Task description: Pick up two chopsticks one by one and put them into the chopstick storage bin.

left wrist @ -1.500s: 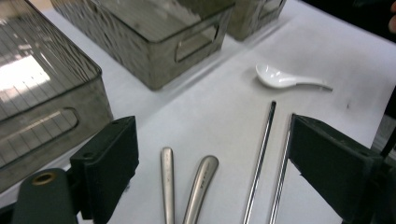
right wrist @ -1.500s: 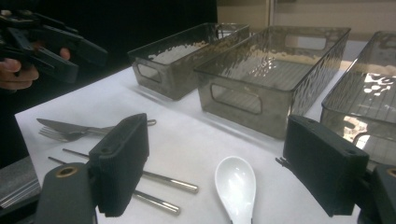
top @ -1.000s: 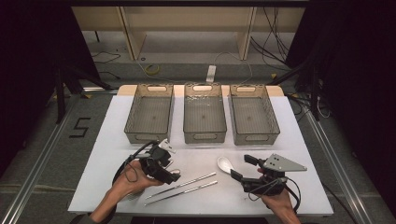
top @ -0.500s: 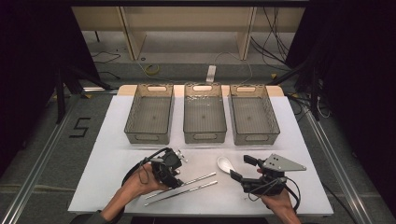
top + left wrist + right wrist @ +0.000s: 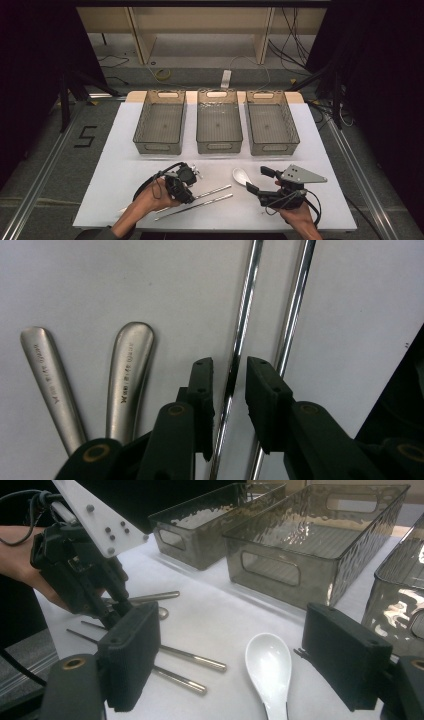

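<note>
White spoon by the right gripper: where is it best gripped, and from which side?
Probably on the handle, from above. The white spoon lies flat on the table, bowl up and pointing toward the bins, handle toward the right gripper, whose jaws stand open around it. The narrow handle suits the pads better than the wide, rounded bowl.

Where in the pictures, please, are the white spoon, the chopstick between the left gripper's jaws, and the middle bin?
white spoon (image 5: 268,666), right gripper view, on its bowl.
chopstick (image 5: 243,310), left gripper view, on its bare shaft.
middle bin (image 5: 219,146), high view, on its near wall.
</note>
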Tool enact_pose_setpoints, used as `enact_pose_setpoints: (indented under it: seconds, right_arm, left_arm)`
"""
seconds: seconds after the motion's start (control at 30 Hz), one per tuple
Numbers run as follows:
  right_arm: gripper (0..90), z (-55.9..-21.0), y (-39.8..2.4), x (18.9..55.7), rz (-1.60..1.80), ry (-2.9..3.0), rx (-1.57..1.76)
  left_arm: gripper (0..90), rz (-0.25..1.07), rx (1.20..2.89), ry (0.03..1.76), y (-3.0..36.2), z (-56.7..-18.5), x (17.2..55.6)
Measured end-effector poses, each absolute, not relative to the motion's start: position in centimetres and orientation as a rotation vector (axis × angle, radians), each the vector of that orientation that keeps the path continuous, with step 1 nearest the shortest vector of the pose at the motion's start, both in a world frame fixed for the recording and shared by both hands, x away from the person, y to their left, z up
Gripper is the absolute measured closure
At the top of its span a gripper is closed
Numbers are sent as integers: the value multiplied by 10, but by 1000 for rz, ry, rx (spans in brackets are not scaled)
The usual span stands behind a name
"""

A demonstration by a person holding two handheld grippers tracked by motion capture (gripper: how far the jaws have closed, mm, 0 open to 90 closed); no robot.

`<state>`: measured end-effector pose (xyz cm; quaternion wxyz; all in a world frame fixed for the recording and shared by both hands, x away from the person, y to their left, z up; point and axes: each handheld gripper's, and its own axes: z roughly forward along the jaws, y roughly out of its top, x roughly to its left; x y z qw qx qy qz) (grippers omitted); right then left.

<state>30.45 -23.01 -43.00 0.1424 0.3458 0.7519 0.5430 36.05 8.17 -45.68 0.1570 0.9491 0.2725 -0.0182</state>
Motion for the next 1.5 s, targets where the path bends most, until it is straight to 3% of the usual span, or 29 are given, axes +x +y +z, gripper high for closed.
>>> enact_pose_setpoints:
  seconds: [0.37,0.9,1.5]
  right_arm:
    - [245,-430,-230,305,1562,2175,997]
    - [249,-430,-230,305,1554,2178,1004]
    - [251,-429,-232,305,1562,2175,1011]
  left_arm:
    - [806,-35,2745,760,80,-461,360]
    - [848,28,2778,710,76,-461,355]
    - [856,72,2670,714,93,-436,356]
